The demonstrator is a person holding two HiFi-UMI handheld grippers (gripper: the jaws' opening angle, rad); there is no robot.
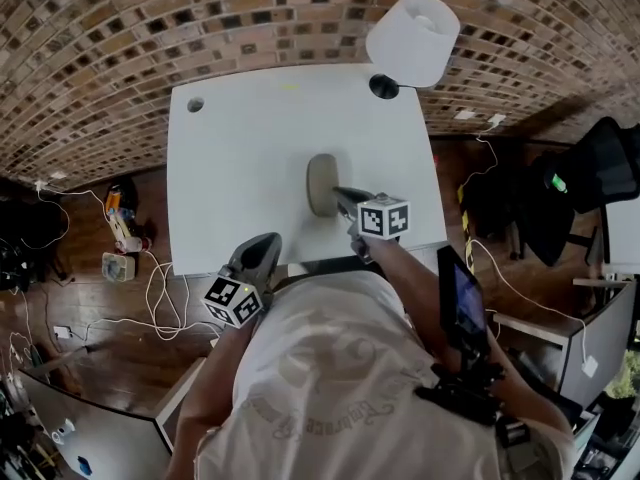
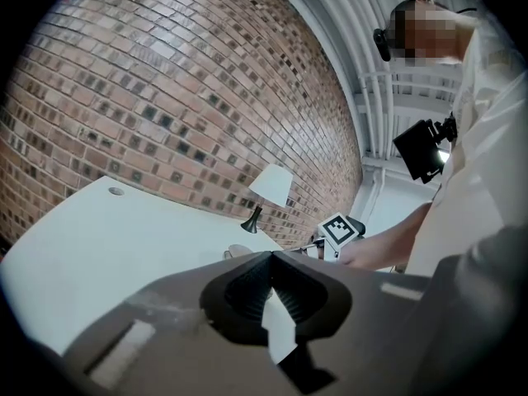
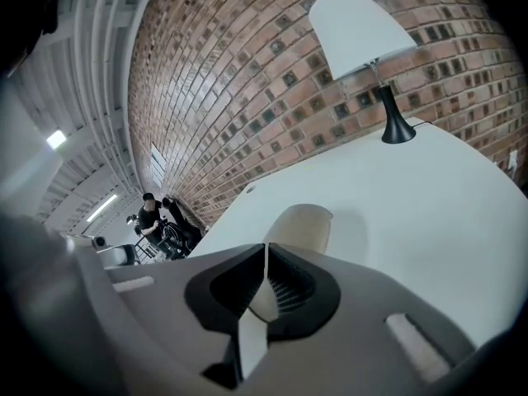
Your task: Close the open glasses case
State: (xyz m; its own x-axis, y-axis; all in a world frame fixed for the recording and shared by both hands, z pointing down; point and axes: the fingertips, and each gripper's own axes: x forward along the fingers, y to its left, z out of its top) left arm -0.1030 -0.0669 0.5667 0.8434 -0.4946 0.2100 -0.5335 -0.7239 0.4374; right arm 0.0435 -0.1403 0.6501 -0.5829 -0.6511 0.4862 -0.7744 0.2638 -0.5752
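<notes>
A beige oval glasses case (image 1: 321, 183) lies in the middle of the white table (image 1: 230, 158), and its lid looks down. My right gripper (image 1: 342, 196) is shut with nothing in it, its tips at the case's near right end. In the right gripper view the case (image 3: 302, 228) sits just beyond the closed right gripper (image 3: 266, 251). My left gripper (image 1: 266, 242) hovers at the table's front edge, apart from the case. The left gripper (image 2: 271, 256) has its jaws together and empty in its own view, where the case (image 2: 238, 251) shows small beyond them.
A white-shaded lamp (image 1: 413, 38) on a black base stands at the table's far right corner. A round cable hole (image 1: 195, 104) is at the far left. Cables and small items lie on the wooden floor (image 1: 120, 238) to the left. A dark chair (image 1: 605, 163) stands at the right.
</notes>
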